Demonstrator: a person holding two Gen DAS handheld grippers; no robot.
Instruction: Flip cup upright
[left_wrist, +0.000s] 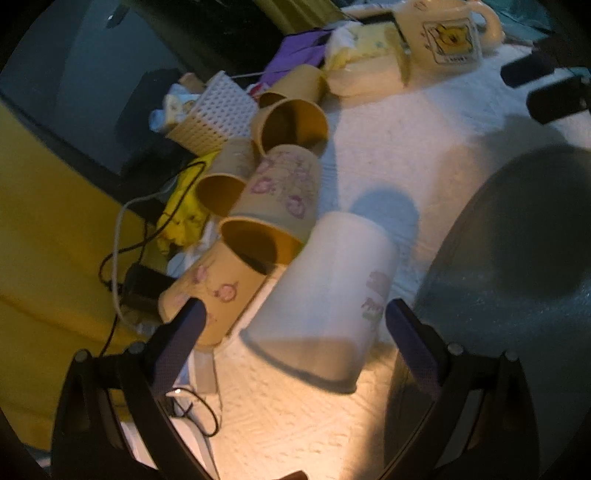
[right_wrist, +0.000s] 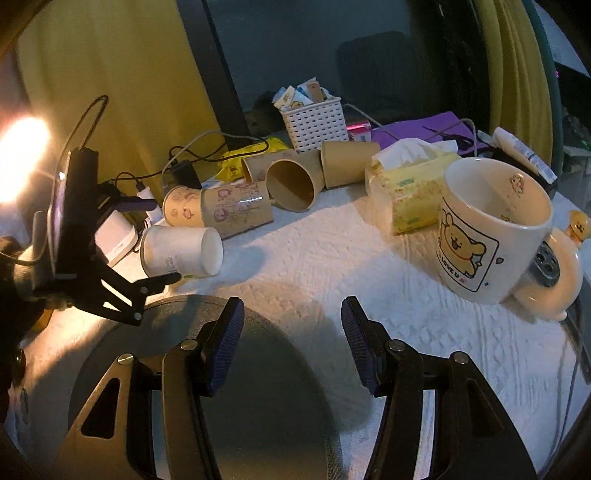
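Observation:
A white paper cup lies on its side on the white cloth, mouth toward me, base pointing away. My left gripper is open with its fingers on either side of the cup's mouth end, not closed on it. The cup also shows in the right wrist view, with the left gripper at it. My right gripper is open and empty above a grey round pad.
Several brown and printed paper cups lie on their sides left of the white cup. A white basket, tissue pack, bear mug, cables and charger crowd the back. A bright lamp glares at left.

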